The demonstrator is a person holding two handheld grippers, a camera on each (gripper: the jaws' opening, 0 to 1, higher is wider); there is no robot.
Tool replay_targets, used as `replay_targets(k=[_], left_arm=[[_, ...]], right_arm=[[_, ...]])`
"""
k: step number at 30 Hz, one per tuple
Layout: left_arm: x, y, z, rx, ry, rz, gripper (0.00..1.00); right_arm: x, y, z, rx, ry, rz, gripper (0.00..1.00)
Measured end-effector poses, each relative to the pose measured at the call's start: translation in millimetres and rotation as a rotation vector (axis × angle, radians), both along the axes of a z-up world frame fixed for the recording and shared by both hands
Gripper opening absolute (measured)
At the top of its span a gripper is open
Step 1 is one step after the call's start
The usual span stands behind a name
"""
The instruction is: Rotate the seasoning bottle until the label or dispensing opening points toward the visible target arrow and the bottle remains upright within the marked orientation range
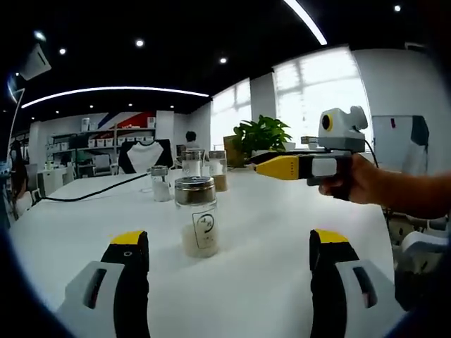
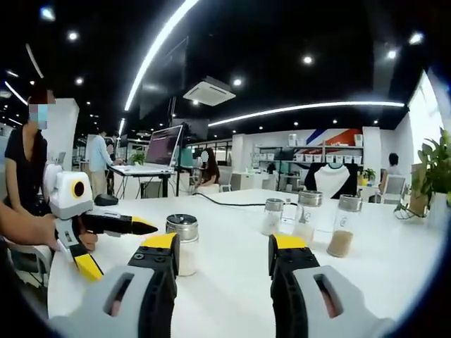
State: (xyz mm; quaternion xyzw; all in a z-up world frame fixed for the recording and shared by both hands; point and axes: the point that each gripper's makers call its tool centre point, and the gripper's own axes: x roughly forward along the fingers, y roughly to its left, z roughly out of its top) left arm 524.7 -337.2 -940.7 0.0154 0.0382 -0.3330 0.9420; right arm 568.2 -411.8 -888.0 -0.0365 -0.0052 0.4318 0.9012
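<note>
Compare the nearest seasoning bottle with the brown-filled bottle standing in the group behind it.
The nearest seasoning bottle stands alone close to the grippers and holds a pale filling; the brown-filled bottle stands in a group farther back and holds a darker brown one. Both are upright clear bottles with metal caps on the white table.

No words, brand names or numbers can be read in either view. The seasoning bottle (image 1: 196,215) standing on the table (image 1: 268,232) carries a pale label with a dark round mark on it (a circular emblem, its lines too small to make out), and below that some print too fine to read. The other jars (image 2: 304,215) farther back on the table bear small labels as well, equally illegible.
</note>
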Motion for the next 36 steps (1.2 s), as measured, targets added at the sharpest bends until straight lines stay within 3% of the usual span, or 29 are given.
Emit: replay_targets(k=[9, 15, 20, 23, 27, 29, 31, 36], left_arm=[[-7.2, 7, -1.6, 0.024, 0.012, 0.026, 1.00], [-15.1, 21, 8.5, 0.007, 0.009, 0.066, 1.00], [-19.9, 27, 18.2, -0.007, 0.002, 0.087, 1.00], [-19.9, 33, 20.1, 0.014, -0.001, 0.092, 1.00], [-13.1, 42, 18.9, 0.044, 0.008, 0.119, 1.00], [-9.5, 49, 21.1, 0.017, 0.002, 0.155, 1.00], [-7.9, 52, 21.5, -0.017, 0.004, 0.170, 1.00], [1.8, 58, 14.4, -0.068, 0.022, 0.243, 1.00]], right_arm=[[-9, -26, -10.2, -0.017, -0.005, -0.050, 0.55], [-19, -53, -13.2, 0.032, 0.016, -0.120, 0.57], [-25, -72, -17.6, 0.016, 0.007, -0.160, 0.61], [-27, -82, -19.1, 0.031, 0.027, -0.191, 0.65], [-27, -89, -21.0, -0.049, -0.006, -0.213, 0.80], [-30, -92, -18.4, -0.045, -0.006, -0.227, 0.81], [-34, -93, -14.1, 0.008, -0.006, -0.237, 0.82], [-27, -95, -21.0, 0.017, 0.011, -0.311, 0.88]])
